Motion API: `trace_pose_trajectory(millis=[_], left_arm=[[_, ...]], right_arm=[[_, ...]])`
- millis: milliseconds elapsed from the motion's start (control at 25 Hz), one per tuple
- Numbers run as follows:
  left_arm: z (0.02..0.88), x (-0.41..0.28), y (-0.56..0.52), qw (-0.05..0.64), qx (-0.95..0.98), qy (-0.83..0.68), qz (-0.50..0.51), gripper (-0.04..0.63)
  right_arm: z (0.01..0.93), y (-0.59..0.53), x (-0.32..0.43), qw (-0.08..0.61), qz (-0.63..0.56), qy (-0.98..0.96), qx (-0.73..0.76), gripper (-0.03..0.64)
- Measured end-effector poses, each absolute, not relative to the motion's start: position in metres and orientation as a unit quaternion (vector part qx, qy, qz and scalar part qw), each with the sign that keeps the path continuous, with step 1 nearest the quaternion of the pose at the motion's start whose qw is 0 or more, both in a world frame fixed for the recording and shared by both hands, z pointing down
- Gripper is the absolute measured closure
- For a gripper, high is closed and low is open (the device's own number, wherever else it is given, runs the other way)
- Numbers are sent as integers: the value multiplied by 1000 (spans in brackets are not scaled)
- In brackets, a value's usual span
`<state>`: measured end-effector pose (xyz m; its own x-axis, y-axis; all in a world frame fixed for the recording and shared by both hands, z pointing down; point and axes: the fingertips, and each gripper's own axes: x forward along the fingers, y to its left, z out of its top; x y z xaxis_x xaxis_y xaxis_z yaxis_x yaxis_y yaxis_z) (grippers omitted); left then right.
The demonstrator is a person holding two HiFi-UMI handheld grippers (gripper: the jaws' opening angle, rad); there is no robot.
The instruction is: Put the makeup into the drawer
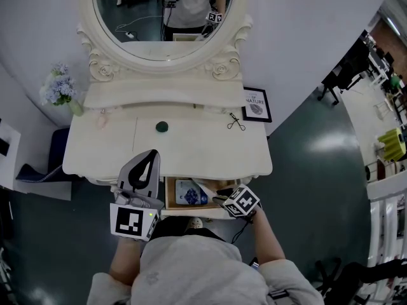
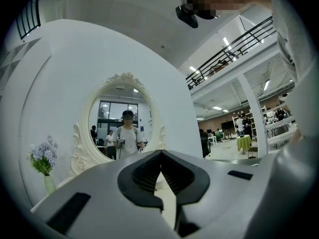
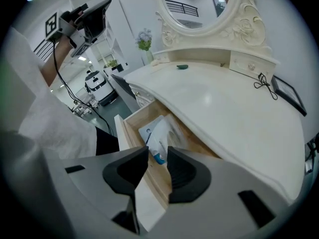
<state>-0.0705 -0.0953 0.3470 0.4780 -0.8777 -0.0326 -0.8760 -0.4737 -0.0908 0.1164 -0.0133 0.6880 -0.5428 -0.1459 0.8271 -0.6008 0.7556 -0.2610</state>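
Observation:
The makeup, a white pack with blue print, lies flat inside the open wooden drawer at the front of the white vanity table. In the right gripper view the makeup shows in the drawer, just beyond the jaws. My right gripper is open, its pads clear of the pack and nothing between them. In the head view the right gripper hangs over the drawer's right half. My left gripper is held level over the table's front left. In its own view the left gripper is shut, tips touching, holding nothing.
A small green round thing and a black wire clip lie on the tabletop. A framed picture leans at the back right. A vase of flowers stands back left, under the oval mirror.

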Motion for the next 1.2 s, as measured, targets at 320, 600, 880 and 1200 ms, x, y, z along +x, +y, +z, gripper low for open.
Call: trace_pose_trajectory(millis=[320,600,880,1200], left_arm=[[342,-68,-96,51,-858,512,3,580],[342,-66,-96,52,-859,509,4,580],[342,-68,-97,58,-860,506,4,580],[341,-70,-99,55,-861,506,5,580]], right_arm=[[659,-30,120,392,241,-851,252,506],[614,-48,104,328,204,-881,272,591],[576,-70,91,270,168,-893,320,594],[527,-88,79,199,136,-902,359,594]])
